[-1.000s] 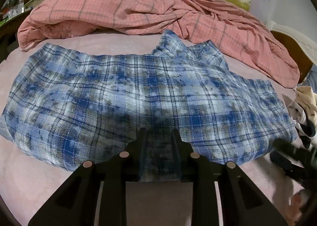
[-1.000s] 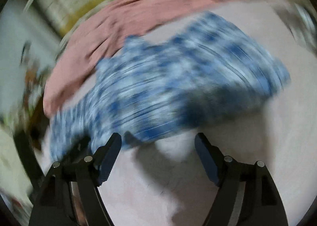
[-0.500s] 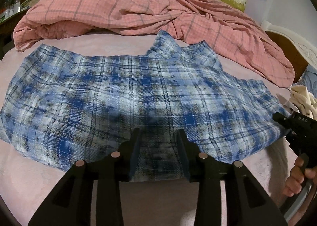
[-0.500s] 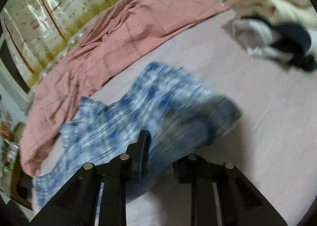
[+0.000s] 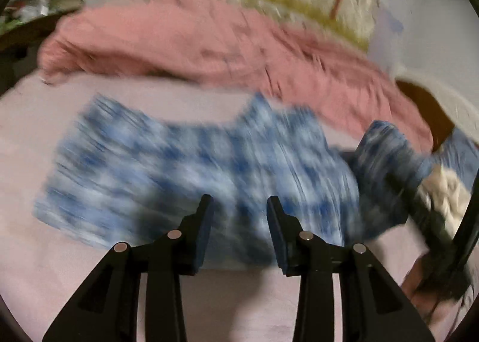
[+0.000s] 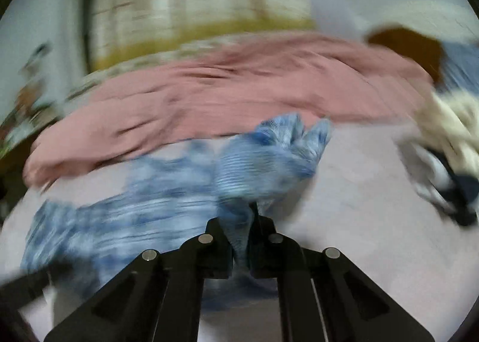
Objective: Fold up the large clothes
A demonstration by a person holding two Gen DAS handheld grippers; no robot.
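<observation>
Right gripper pinched on a lifted end of the blue plaid shirt; left gripper parted, hovering over its near hem on the bed. Risk: thin pinch slipping, dropping the fold askew.

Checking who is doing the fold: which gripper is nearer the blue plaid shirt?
Right. The right gripper is shut on the blue plaid shirt; the left gripper is open at its near edge.

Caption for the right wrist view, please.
Right gripper shut on a lifted end of the blue plaid shirt, pink blanket behind; heavy motion blur.
</observation>
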